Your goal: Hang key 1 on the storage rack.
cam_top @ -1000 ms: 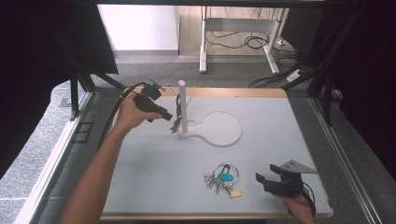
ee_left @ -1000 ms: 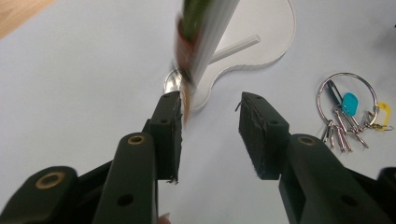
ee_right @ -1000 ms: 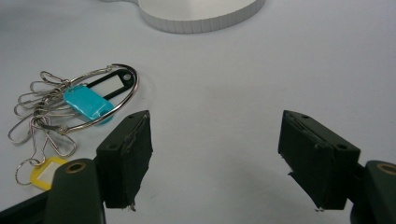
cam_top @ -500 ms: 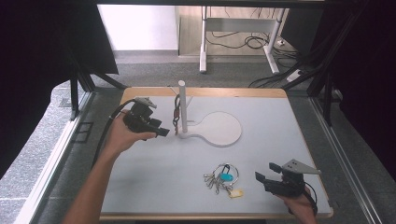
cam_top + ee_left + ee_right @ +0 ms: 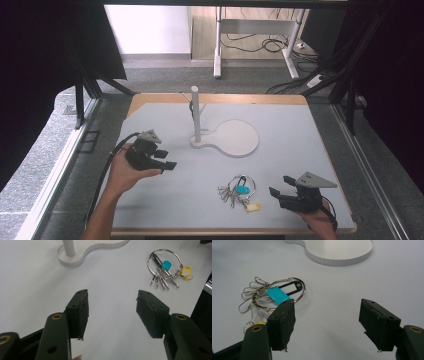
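A metal key ring (image 5: 240, 189) with several clips, a blue tag and a yellow tag lies flat on the grey table (image 5: 300, 140), front centre. The key ring (image 5: 275, 293) sits just beyond my right gripper's left jaw. A white stand (image 5: 225, 137) with an upright post (image 5: 196, 112) and a round flat base stands mid-table. My left gripper (image 5: 167, 160) hovers open at the left, a little above the table, nothing between its jaws; the key ring (image 5: 165, 267) lies farther off from it. My right gripper (image 5: 280, 192) is open near the front right, just right of the ring.
The stand's base (image 5: 82, 255) lies ahead of the left gripper. The table's wooden front edge (image 5: 230, 232) runs close behind both hands. Black frame legs (image 5: 80, 100) and cables stand on the floor around the table.
My left gripper has pulled back from beside the post toward the front left and come lower. The right gripper has stayed where it was, open.
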Demonstrator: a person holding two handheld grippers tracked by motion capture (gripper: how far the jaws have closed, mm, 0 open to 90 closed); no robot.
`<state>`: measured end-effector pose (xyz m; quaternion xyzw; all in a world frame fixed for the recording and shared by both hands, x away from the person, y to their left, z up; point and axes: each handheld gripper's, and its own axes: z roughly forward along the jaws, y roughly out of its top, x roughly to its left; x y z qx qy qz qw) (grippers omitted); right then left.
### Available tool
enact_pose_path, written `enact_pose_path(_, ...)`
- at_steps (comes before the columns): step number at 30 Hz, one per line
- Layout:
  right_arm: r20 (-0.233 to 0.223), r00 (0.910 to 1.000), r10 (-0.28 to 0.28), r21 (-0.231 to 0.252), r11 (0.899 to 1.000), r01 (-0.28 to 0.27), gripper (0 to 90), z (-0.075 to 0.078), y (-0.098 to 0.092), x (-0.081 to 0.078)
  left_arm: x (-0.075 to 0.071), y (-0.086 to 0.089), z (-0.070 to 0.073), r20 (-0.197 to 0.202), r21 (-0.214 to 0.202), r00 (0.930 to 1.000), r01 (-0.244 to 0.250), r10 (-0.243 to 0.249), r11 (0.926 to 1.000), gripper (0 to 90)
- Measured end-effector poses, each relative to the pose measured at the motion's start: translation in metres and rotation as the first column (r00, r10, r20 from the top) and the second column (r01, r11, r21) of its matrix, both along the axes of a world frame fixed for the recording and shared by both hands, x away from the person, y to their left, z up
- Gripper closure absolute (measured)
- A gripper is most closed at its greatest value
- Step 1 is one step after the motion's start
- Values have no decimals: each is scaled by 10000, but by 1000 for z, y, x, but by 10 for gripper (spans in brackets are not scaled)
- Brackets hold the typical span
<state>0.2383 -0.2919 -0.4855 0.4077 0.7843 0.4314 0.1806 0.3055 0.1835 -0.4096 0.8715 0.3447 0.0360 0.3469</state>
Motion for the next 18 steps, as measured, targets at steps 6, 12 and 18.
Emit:
enact_pose_path(6, -89, 9995, 292, -156, 9994, -294, 310, 0, 6, 2, -18, 8, -24, -139, 34, 9998, -142, 143, 9999, 433)
enact_pose_path(12, -150, 9989, 452, -457, 9979, -458, 335, 11, 9, 5, -27, 13, -37, -231, -44, 9994, -261, 260, 9996, 432)
enact_pose_path(18, -372, 9955, 871, -1468, 9849, -916, 341, 28, 16, 11, -27, 12, -45, -288, 388, 9992, -255, 266, 9989, 425)
